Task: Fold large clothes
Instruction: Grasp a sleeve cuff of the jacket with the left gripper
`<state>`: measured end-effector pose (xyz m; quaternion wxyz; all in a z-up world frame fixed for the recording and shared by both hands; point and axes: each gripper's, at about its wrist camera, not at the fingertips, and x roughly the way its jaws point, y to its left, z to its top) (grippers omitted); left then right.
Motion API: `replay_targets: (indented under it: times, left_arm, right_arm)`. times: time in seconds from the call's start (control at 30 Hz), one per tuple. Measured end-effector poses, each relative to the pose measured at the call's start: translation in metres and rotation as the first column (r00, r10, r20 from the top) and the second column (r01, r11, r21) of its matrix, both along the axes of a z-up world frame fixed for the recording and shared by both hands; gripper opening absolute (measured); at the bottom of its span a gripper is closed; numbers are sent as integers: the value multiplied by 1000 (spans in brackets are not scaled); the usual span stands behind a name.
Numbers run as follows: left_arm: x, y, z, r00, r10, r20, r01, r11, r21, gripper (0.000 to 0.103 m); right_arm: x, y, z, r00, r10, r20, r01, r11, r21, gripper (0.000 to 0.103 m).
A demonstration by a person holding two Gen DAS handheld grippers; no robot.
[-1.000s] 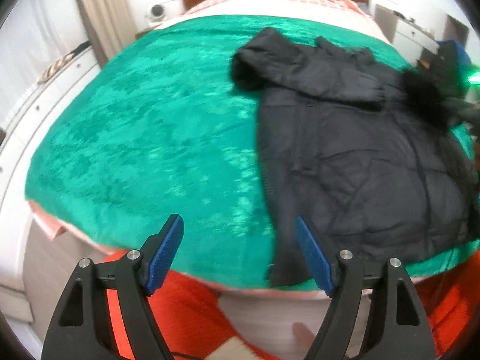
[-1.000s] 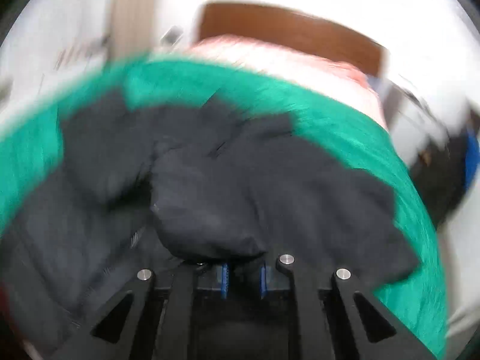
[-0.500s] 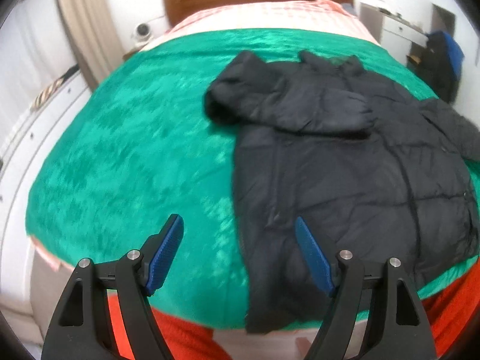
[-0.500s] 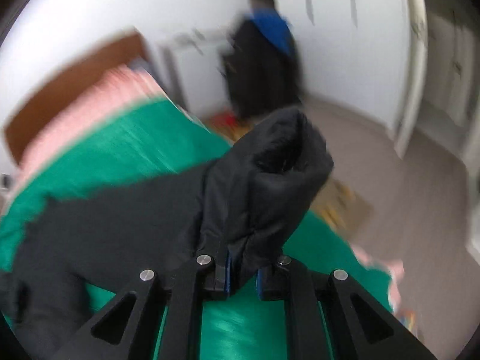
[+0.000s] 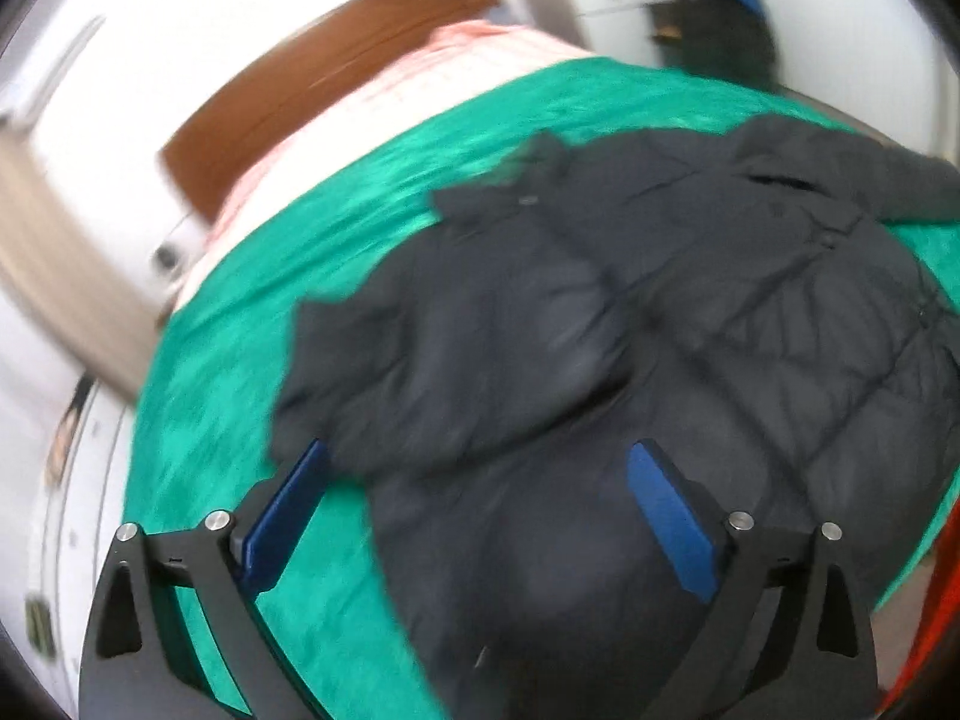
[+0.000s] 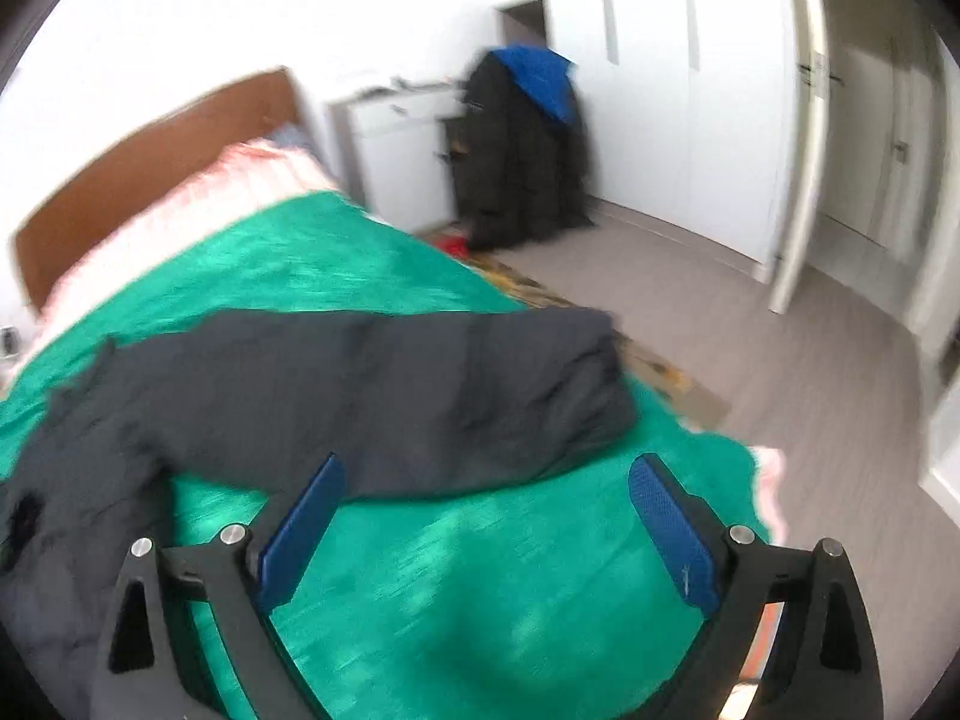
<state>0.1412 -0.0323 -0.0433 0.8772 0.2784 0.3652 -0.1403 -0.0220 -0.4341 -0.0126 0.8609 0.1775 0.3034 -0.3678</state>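
Now the dark puffy quilted jacket [image 5: 600, 360] lies spread on the green velvety bed cover [image 5: 252, 360], one sleeve [image 6: 420, 396] stretched toward the cover's right edge. Left gripper [image 5: 480, 510] open, empty, over the jacket body. Right gripper [image 6: 486, 522] open, empty, just short of the sleeve and nearer to it.

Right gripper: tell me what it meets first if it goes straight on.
Probably the outstretched sleeve of the black jacket, lying across the green blanket ahead of the open right gripper; depth is unclear.
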Motion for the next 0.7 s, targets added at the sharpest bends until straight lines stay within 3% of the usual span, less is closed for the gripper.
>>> replay_targets:
  times: [0.1, 0.2, 0.23, 0.3, 0.33, 0.4, 0.47, 0.53, 0.57, 0.6, 0.67, 0.7]
  left_arm:
    - [44, -44, -38, 999, -52, -9, 52, 995, 81, 101]
    - [88, -58, -81, 997, 21, -75, -10, 988, 151, 101]
    - [101, -53, -93, 992, 62, -111, -47, 990, 131, 95]
    - [112, -38, -91, 982, 138, -132, -132, 990, 58, 31]
    - [114, -29, -85, 977, 177, -116, -173, 984, 45, 25]
    - [112, 8, -53, 970, 227, -90, -233, 970, -69, 21]
    - [107, 47, -23, 953, 300, -46, -304, 944, -131, 20]
    - [101, 113, 15, 906, 423, -13, -415, 882, -222, 20]
    - [96, 148, 28, 869, 494, -4, -478, 839, -259, 20]
    - [92, 191, 42, 815, 580, 5, -553, 780, -294, 20]
    - [85, 251, 52, 714, 700, 23, -661, 684, -309, 20]
    - [80, 297, 51, 629, 777, 16, -737, 603, -307, 19]
  right_arm:
    - [1, 48, -8, 988, 133, 74, -135, 991, 20, 95]
    - [23, 103, -21, 954, 269, 136, -274, 962, 21, 95]
    - [18, 119, -22, 941, 306, 145, -311, 950, 11, 95]
    - [11, 150, -24, 912, 389, 131, -388, 921, -35, 95]
    - [13, 163, -27, 892, 438, 108, -433, 899, -71, 95]
    - [12, 183, -32, 862, 505, 54, -492, 857, -155, 95]
    - [12, 185, -36, 853, 521, 39, -507, 844, -176, 95]
    - [13, 180, -37, 858, 511, 56, -497, 853, -162, 95]
    - [11, 178, -38, 865, 498, 65, -484, 861, -155, 95]
    - [14, 174, -39, 872, 485, 72, -472, 870, -145, 95]
    - [17, 168, -43, 884, 460, 80, -450, 885, -118, 95]
    - [18, 165, -45, 889, 452, 78, -443, 890, -106, 95]
